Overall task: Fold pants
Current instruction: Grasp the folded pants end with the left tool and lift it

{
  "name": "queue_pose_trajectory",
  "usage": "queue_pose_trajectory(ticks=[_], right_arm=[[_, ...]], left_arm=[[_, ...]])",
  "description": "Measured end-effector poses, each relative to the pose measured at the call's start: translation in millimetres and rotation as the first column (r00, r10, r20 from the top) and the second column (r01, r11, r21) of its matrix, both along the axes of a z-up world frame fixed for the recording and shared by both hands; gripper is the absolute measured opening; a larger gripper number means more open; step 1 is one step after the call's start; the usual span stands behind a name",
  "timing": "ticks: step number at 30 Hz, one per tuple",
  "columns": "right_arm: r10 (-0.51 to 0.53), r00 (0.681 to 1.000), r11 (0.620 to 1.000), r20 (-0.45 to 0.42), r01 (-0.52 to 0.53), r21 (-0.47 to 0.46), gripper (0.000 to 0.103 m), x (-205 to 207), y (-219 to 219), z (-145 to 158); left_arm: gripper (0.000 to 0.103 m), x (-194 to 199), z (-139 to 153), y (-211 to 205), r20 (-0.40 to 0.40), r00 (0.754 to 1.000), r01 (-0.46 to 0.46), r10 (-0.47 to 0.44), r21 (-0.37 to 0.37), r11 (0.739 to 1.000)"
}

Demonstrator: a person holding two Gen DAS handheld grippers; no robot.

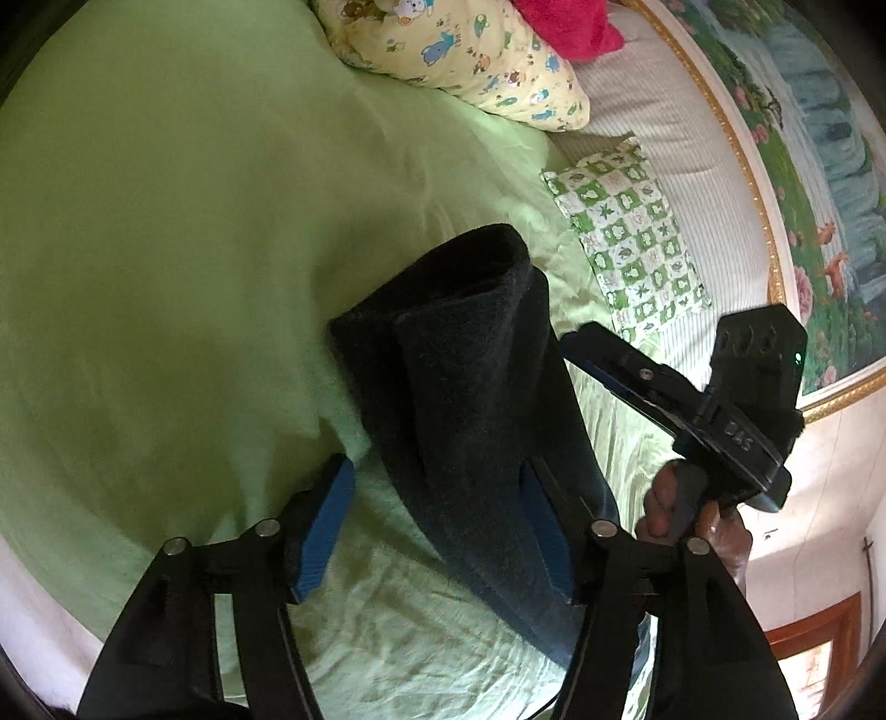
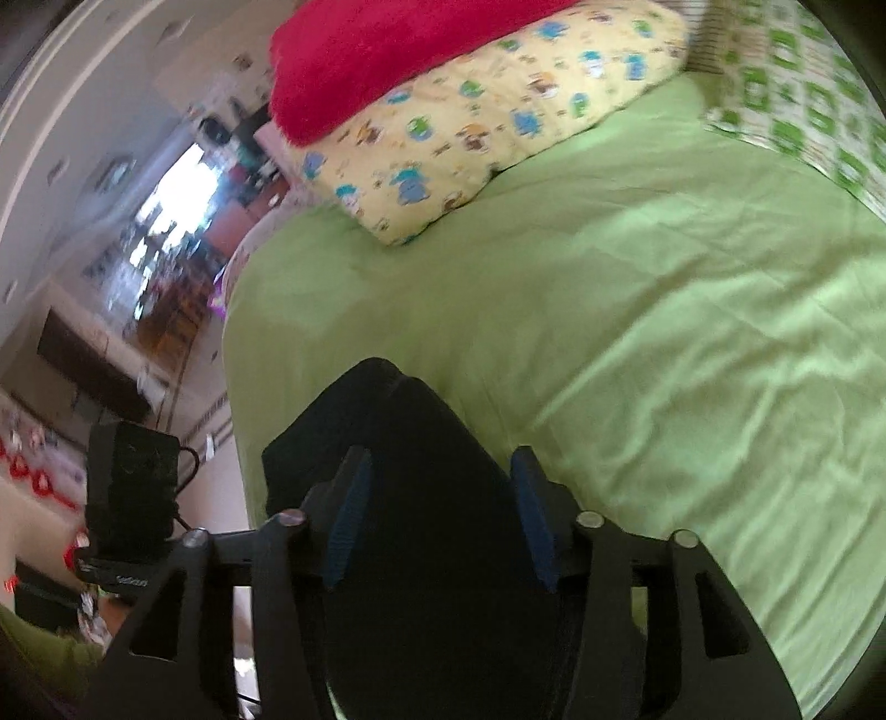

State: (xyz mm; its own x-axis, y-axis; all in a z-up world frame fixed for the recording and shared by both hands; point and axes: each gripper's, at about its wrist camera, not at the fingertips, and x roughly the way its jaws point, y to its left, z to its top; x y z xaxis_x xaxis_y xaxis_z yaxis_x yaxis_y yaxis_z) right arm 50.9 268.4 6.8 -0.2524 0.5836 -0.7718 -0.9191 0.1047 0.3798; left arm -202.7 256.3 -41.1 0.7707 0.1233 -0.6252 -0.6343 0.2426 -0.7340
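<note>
1. Two wide-spread blue pads mark the left gripper; the black pants hang between them, against the right-hand pad only, so nothing is pinched.
2. On the right gripper, the pads are also spread, the pants filling the gap; whether they are clamped is unclear.
3. Below lies the green sheet.
4. Further off, a yellow pillow, a red blanket and a checked pillow.
</note>
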Motion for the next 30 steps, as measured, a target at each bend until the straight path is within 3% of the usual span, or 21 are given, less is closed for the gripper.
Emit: queue_pose_trajectory(ticks=[10, 12, 13, 17, 21, 30], right_arm=[[0.128, 0.992, 0.986, 0.015, -0.126, -0.112, 0.055, -1.7, 39.5, -24.8], [0.126, 0.992, 0.986, -0.005, -0.126, -0.108, 0.052, 0.1, 40.6, -27.7], [0.126, 0.992, 0.986, -0.02, -0.127, -0.103, 0.045, 1.0, 40.4, -29.0], [0.111, 0.992, 0.99, -0.054, -0.115, -0.079, 0.032, 2.6, 33.6, -27.4], [0.088, 0.994, 0.995, -0.064, -0.091, -0.045, 0.027, 1.4, 24.5, -18.8], [0.046, 0.996, 0.999, -0.07, -0.045, 0.018, 0.024, -2.0, 6.8, -1.3]], left_arm=[[0.068, 12.3, -2.7, 8.6, 0.001, 0.999, -0.039, 0.039, 0.009, 0.999], [0.064, 14.4, -2.2, 9.6, -0.004, 0.999, -0.042, 0.042, 0.024, 0.999], [0.063, 14.9, -2.1, 9.7, -0.008, 0.999, -0.041, 0.042, 0.03, 0.999], [0.03, 17.2, -4.6, 12.9, -0.041, 0.998, -0.035, 0.037, 0.049, 0.998], [0.025, 12.8, -7.6, 14.2, -0.014, 0.999, -0.041, 0.042, 0.027, 0.999], [0.018, 15.8, 14.0, 4.7, 0.005, 1.0, -0.029, 0.028, 0.075, 0.997]])
